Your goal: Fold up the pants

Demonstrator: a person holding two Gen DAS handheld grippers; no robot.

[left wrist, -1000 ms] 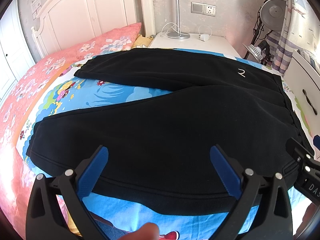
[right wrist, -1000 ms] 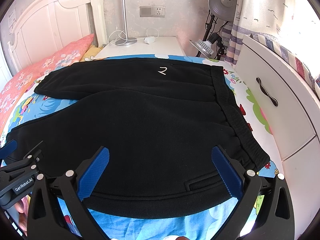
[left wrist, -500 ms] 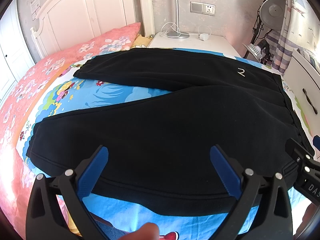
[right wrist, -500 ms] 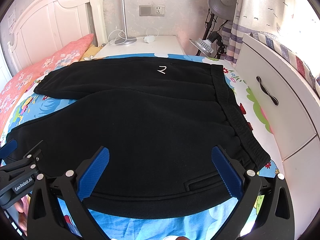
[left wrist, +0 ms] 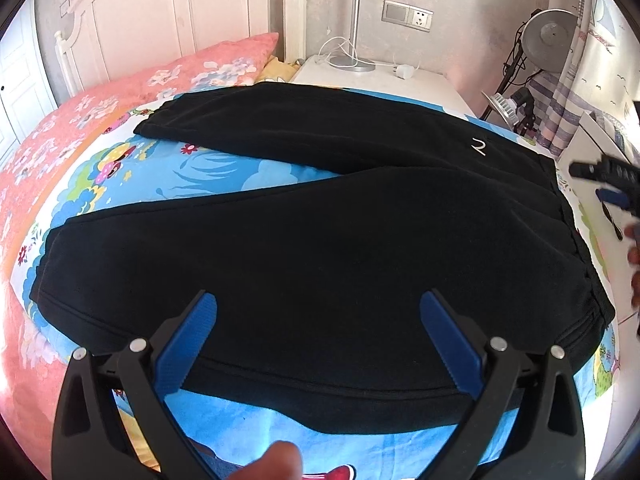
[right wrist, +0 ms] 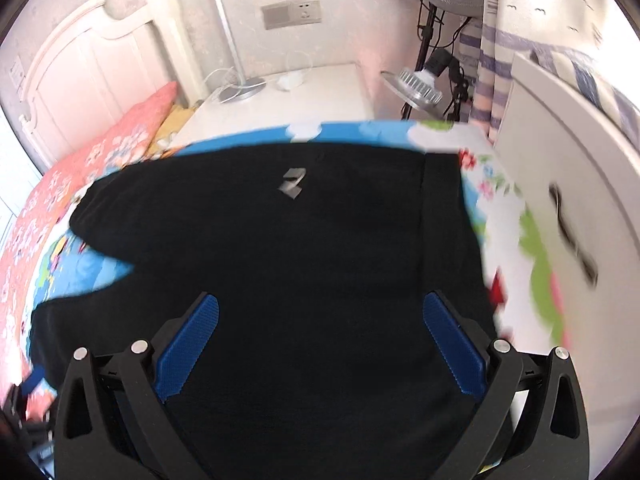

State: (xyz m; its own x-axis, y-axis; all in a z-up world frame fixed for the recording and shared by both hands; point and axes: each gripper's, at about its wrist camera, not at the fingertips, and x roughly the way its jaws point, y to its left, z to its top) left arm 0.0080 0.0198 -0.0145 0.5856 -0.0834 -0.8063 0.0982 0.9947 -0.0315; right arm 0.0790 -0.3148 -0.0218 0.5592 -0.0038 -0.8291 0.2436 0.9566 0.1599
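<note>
Black pants [left wrist: 320, 248] lie flat beneath both wide-open, empty tools [left wrist: 318, 344] [right wrist: 320, 344].

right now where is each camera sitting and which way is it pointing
Left wrist: on the left gripper, near the bed's front edge, facing across the black pants toward the headboard; open blue fingers and a fingertip show.
Right wrist: on the right gripper, over the waistband end, facing the nightstand; open fingers show, image blurred.
Shared: the pants with their white logo, the nightstand, the wall socket.
</note>
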